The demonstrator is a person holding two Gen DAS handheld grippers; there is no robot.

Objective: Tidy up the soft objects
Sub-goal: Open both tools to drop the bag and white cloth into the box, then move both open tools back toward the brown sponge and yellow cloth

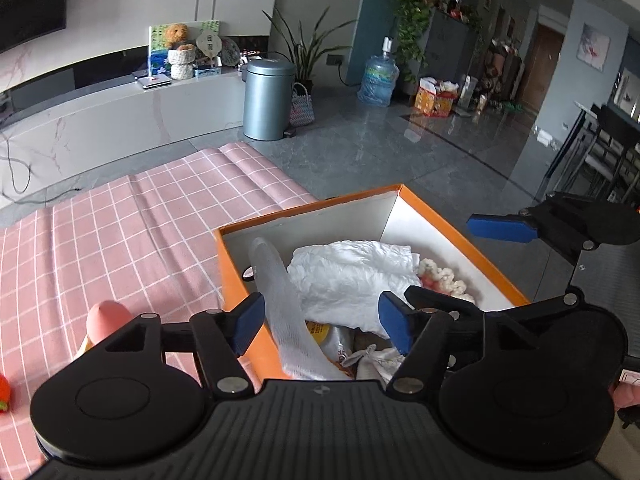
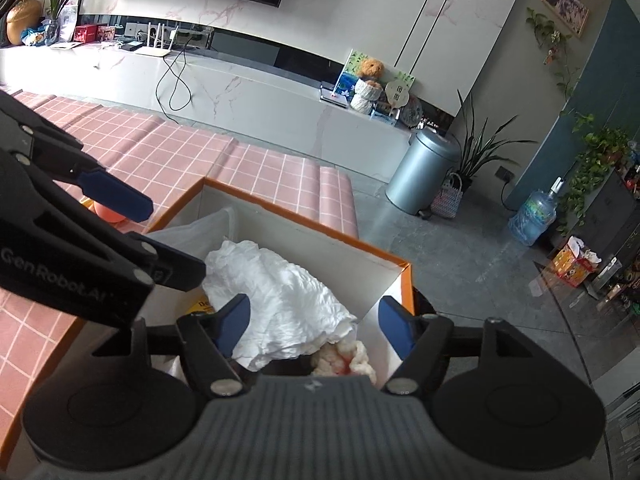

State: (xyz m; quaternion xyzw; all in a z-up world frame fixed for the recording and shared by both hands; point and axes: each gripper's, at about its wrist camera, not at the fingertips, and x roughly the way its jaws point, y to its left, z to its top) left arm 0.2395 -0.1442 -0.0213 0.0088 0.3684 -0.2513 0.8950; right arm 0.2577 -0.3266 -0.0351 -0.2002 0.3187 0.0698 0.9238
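Two grippers hang over one big orange box, and the box is the spot to find everything else from.

Under the box lies a pink checked cloth, which spreads out to the left of the box in the left wrist view. Beyond the box, on the grey floor, stands a round silver bin.

Inside the box, the biggest soft thing is a crumpled white cloth. It sits in the middle of the box and nothing pinches it. Along the left wall of the box leans a long clear plastic bag. Beside the white cloth, toward the right wall, is a small fluffy cream thing with a bit of red; it may be a knitted toy, but it is too hidden to be sure. At the near end of the box lies a little cloth pouch next to a yellow packet.

Above the near end of the box, the left gripper has its blue pads spread apart with nothing held. Over the box's right side, the right gripper is spread wide too, holding nothing.

Just left of the box, on the pink cloth, sits a small pink ball.
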